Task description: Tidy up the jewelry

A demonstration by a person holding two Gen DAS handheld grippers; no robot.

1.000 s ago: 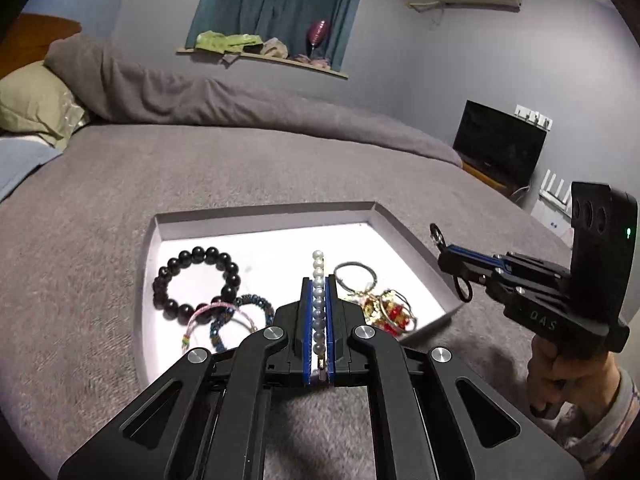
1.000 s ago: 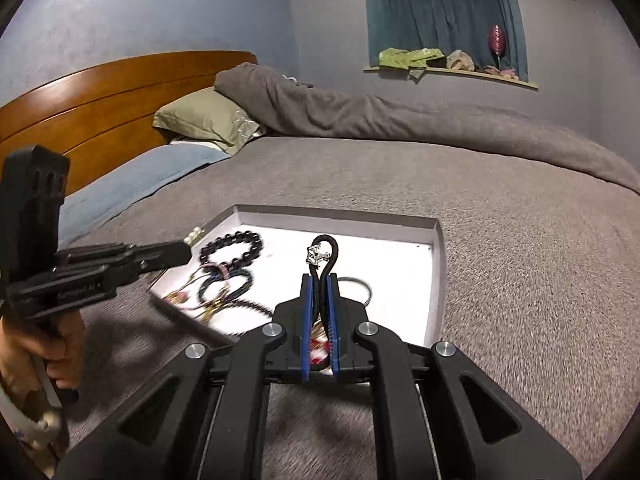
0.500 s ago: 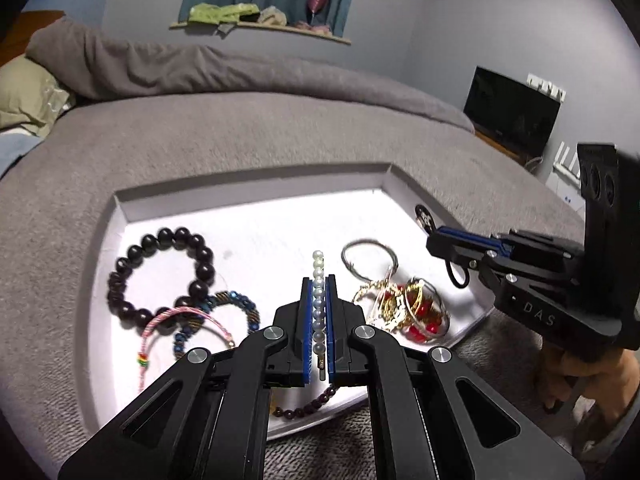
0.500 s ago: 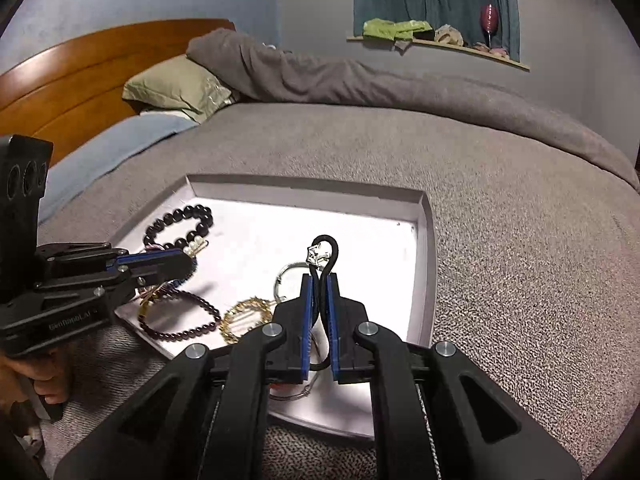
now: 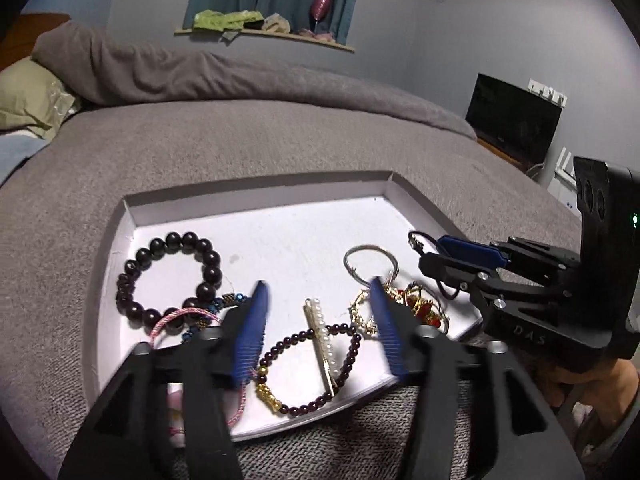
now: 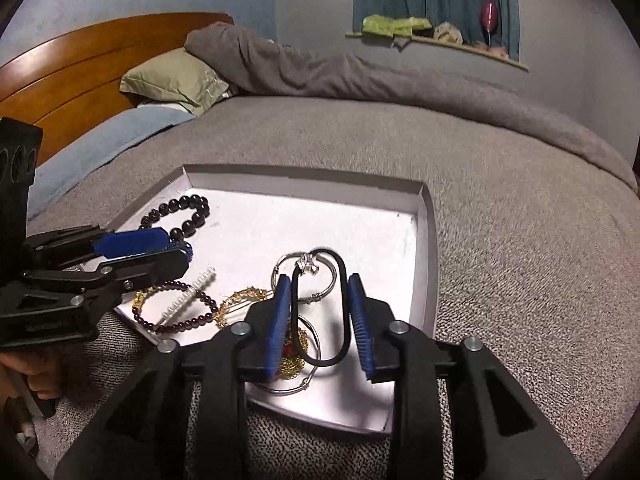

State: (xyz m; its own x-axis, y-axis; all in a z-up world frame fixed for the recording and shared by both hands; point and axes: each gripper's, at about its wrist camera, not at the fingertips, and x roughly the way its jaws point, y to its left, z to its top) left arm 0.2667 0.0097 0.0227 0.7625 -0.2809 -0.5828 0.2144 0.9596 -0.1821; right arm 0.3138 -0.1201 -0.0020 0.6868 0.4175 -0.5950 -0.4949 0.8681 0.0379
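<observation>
Left wrist view: left tongs (image 5: 318, 328) gaped wide; pearl clip (image 5: 320, 344) lay trayed (image 5: 256, 204) at 6 o'clock. Right tongs (image 6: 320, 320) were parted around, seemingly released, the black cord (image 6: 320, 312); sorting likely near complete.

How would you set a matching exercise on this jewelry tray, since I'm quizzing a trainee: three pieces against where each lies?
Things:
1. Bracelet of large black round beads
2. White pearl bar clip with gold backing
3. Black cord loop with silver charm

Places:
A. Across the dark red bead bracelet
B. Between the open fingers of the right gripper
C. Near the left wall of the white tray, as the left wrist view shows it

Pairs: 1-C, 2-A, 3-B
</observation>
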